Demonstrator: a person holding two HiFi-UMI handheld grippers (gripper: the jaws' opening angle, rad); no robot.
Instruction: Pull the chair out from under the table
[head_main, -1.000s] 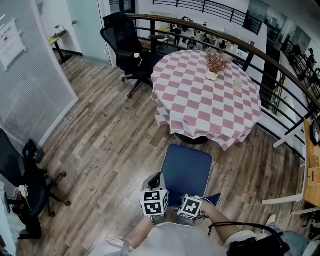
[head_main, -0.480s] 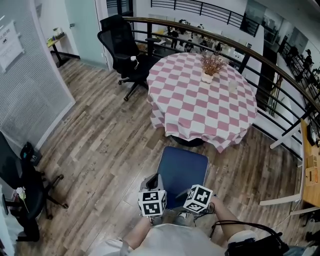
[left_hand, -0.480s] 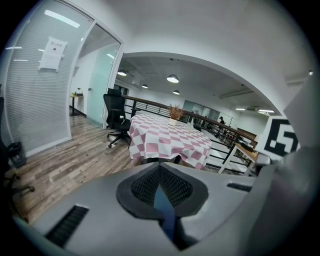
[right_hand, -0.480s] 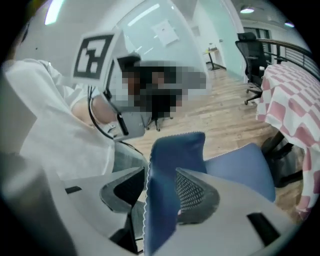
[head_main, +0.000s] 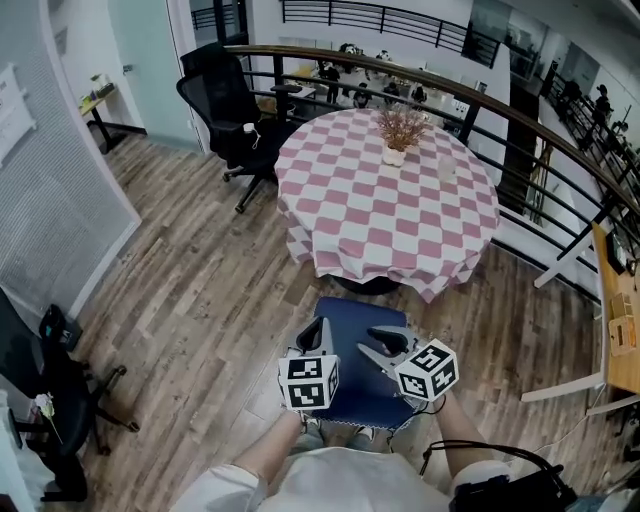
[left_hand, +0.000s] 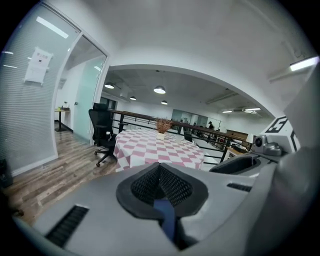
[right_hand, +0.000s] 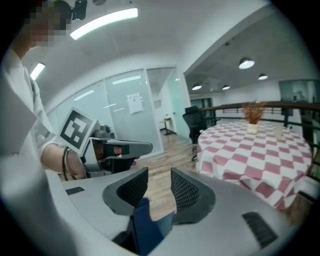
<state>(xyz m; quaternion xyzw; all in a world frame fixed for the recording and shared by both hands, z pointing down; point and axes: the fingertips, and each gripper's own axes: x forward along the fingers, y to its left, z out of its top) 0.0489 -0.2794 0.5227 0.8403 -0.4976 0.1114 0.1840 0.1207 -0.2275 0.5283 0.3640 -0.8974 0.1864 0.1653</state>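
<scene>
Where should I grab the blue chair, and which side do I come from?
Probably the edge of the blue chair nearest the person, which looks like the top of its back. Come down from above, on the side away from the round table. That edge looks thin and bare, so a gripper could close over it; the far edge points at the table.

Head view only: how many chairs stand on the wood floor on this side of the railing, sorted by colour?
Black office chair: 2, one at top left, one at lower left
Blue chair: 1
Total: 3
</scene>
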